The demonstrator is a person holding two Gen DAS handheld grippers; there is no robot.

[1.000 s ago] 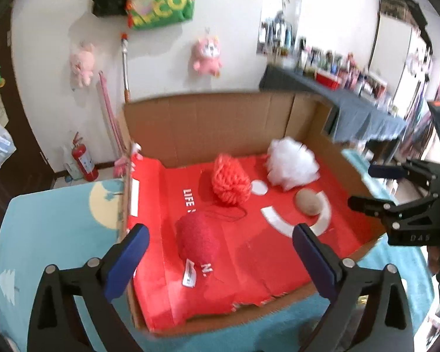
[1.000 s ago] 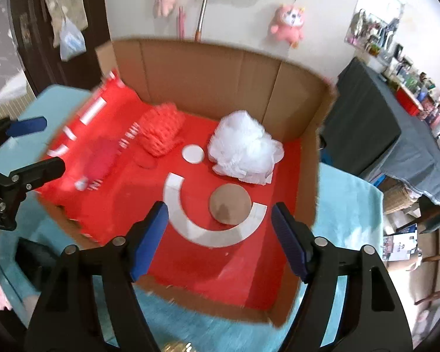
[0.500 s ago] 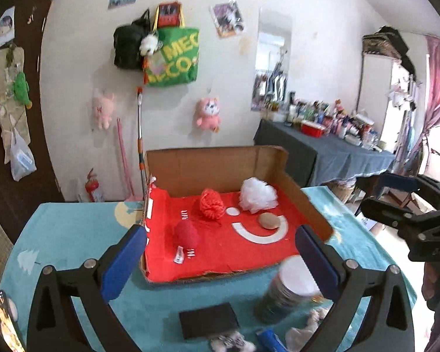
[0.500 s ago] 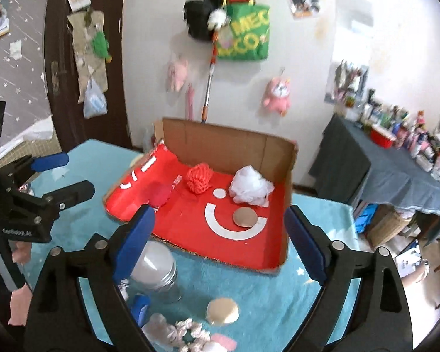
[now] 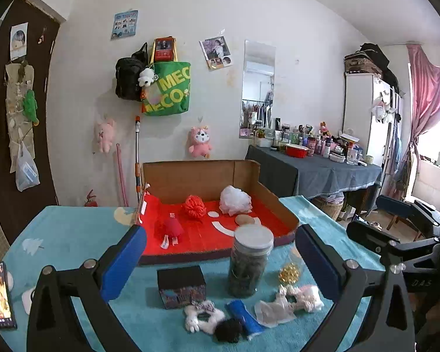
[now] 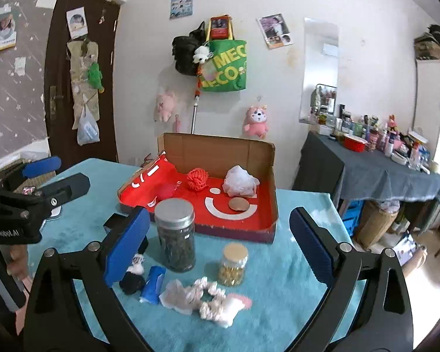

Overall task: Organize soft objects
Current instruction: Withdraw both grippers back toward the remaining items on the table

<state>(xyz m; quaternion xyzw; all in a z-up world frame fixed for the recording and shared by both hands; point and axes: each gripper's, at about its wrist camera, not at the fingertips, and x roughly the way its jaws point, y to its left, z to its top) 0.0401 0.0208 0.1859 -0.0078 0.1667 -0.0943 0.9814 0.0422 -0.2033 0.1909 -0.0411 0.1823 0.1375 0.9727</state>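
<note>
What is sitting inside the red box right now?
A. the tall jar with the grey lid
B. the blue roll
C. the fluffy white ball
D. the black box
C: the fluffy white ball lies inside the red box, while the tall jar stands outside it on the blue cloth.

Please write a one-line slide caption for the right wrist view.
Open right tongs above scattered soft items; red-lined cardboard box behind holds white mesh pouf.

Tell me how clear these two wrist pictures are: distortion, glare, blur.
Left wrist view: strong fisheye bending with dark corners, window blown out at the right, cardboard box sharp. Right wrist view: same bending, even daylight, slight blur on the soft pile near the bottom edge.
</note>
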